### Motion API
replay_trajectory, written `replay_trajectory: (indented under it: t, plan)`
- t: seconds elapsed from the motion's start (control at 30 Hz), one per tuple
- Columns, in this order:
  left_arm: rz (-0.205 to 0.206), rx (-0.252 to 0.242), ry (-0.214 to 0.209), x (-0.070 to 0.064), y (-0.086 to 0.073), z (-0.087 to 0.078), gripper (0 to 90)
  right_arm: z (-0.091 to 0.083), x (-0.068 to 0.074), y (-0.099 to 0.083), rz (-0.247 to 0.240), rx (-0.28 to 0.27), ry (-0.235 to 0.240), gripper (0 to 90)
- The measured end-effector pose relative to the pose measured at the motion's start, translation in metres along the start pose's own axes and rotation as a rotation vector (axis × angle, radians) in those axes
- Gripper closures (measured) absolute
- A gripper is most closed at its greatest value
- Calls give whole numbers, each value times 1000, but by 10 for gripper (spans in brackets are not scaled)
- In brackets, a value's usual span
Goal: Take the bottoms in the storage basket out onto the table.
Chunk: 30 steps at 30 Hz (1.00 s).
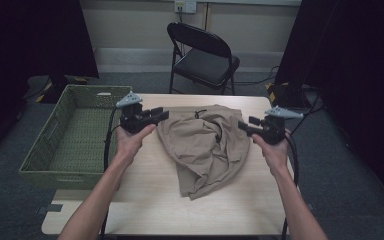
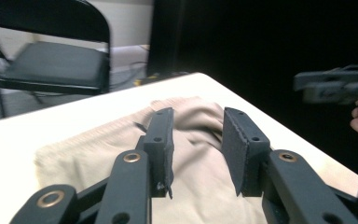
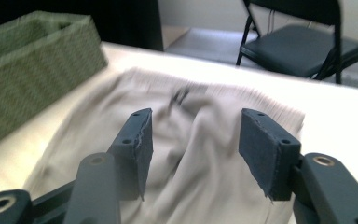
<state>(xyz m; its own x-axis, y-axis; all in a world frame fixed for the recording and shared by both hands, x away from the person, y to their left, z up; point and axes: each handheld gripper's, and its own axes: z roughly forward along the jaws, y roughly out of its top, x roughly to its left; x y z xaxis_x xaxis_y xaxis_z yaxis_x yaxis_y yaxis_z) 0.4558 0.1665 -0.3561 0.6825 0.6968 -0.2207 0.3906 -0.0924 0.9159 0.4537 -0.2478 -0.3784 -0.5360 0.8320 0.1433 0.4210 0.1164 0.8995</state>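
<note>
Dim room, wooden worktop [image 1: 145, 200]: crumpled tan garment [image 1: 202, 145] lies centre. Left tool [image 1: 164, 115] and right tool [image 1: 242, 126] flank it, jaws apart, empty. Risk: loose folds, so 1 shallow pinch may slip.

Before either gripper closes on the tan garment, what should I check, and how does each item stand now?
1. Left gripper open: ok, jaws apart.
2. Right gripper open: ok, jaws apart.
3. Crumpled tan fabric garment between the two grippers: ok.
4. Cloth between either gripper's jaws: not ok, both clear of it.
5. Green woven basket free to receive: ok, nothing inside.
6. Garment wholly on light wooden table: ok.
</note>
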Motion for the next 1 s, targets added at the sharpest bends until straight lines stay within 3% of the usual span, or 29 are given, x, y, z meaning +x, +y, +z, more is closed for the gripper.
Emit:
replay_trajectory:
  t: [0.2, 0.33, 0.5, 0.57, 0.63, 0.7, 0.8, 0.9, 1.0]
  plan:
    - [34, 69, -84, -27, -30, 4, 606, -6, 31, -48, -53, 116, 32, 446]
    - [42, 131, -146, -47, -50, 21, 539, -11, 43, -75, -54, 180, 23, 415]
    - [61, 217, -217, -68, -77, 58, 486, -9, 38, -98, -22, 224, -28, 363]
    - [65, 260, -226, -74, -87, 72, 455, -6, 34, -103, 9, 237, -26, 355]
    - [66, 294, -224, -78, -95, 82, 434, -3, 32, -106, 1, 246, -39, 343]
    - [60, 297, -240, -81, -101, 88, 404, 1, 28, -108, 45, 242, -31, 325]
    - [84, 322, -230, -87, -107, 94, 392, 4, 30, -109, 49, 236, -23, 324]
    - [115, 366, -198, -86, -114, 98, 476, 9, 34, -113, 40, 259, -25, 322]
    - [171, 398, -161, -83, -120, 100, 705, 14, 35, -115, 30, 285, -30, 341]
